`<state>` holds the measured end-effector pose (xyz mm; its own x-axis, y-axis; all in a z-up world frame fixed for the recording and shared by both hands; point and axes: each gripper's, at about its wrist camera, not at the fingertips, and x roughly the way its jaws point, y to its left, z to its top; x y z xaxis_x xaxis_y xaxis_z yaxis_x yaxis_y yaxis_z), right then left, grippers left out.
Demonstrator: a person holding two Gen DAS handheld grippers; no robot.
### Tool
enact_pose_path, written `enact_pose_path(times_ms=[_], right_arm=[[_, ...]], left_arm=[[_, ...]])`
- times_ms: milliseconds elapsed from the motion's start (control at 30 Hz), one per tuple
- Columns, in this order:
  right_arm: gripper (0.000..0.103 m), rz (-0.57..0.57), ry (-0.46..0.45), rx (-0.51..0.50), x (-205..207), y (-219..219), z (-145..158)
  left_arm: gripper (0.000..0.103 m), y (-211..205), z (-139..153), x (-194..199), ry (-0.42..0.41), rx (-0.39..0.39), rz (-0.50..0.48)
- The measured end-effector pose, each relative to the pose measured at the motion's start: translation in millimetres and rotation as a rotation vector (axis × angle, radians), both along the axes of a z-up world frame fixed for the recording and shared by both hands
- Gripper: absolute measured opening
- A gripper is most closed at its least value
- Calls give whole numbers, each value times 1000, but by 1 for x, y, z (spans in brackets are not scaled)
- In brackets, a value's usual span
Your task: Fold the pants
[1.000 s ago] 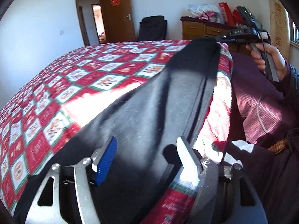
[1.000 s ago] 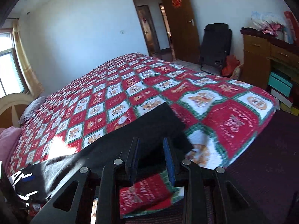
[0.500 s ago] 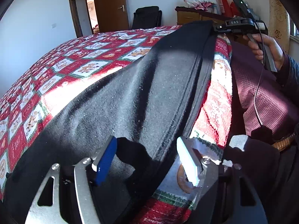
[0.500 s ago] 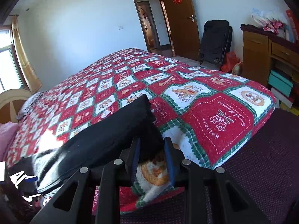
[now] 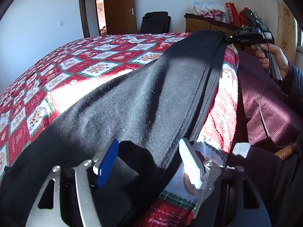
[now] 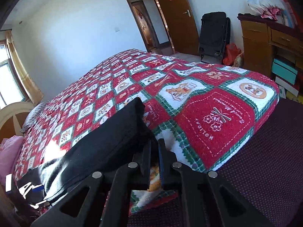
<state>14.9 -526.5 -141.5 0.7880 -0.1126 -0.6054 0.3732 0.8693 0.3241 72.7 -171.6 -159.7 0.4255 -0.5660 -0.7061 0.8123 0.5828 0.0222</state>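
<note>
so the black fleece pants [image 5: 144,102] lie stretched lengthwise along the near edge of a bed covered by a red, white and green patchwork holiday blanket [image 5: 98,60], one long seam running up the right side of the cloth toward the far end. the left gripper [image 5: 149,158] sits low over the near end of the pants with its jaws standing wide apart, the blue-padded finger [image 5: 107,162] on the left and the pale, sunlit finger [image 5: 189,162] on the right; the cloth and its seam pass between them, but neither pad presses on it. at the far end, seen from the left wrist, a hand [image 5: 272,56] holds the black right gripper [image 6: 154,151] up against the hem corner of the pants. from the right wrist view, its jaws have just been closing and now stand with only a narrow slit between them, right at the corner of the black cloth where it meets the blanket edge; whether the pads have actually nipped the cloth or only the blanket behind it, i cannot tell, since the tips are dark against dark fabric. beyond the bed stand a brown wooden door [image 6: 176,19] with a red paper ornament, a folded black chair [image 6: 214,34] against the wall, and a wooden dresser [image 6: 265,43] with clutter on top. a dark purple dotted mat [image 6: 265,170] lies beside the bed.
</note>
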Motion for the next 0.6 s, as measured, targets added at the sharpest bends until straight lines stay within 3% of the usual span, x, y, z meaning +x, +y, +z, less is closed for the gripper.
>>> enact_pose_path(times_ms=[133, 233, 300, 533, 567, 600], right_arm=[[21, -39, -63, -37, -11, 5, 17], [24, 7, -115, -8, -11, 12, 30], [33, 37, -94, 26, -2, 15, 27], [33, 23, -43, 46, 25, 14, 10], [30, 19, -47, 38, 25, 14, 10], [16, 15, -48, 14, 26, 16, 11]], left_arm=[[67, 4, 0, -1, 7, -19, 7], [67, 3, -1, -3, 4, -20, 3], [67, -1, -4, -6, -14, 5, -1], [40, -3, -3, -8, -28, 16, -5], [31, -3, -3, -8, -26, 13, -6], [25, -3, -2, -7, -23, 9, -9]])
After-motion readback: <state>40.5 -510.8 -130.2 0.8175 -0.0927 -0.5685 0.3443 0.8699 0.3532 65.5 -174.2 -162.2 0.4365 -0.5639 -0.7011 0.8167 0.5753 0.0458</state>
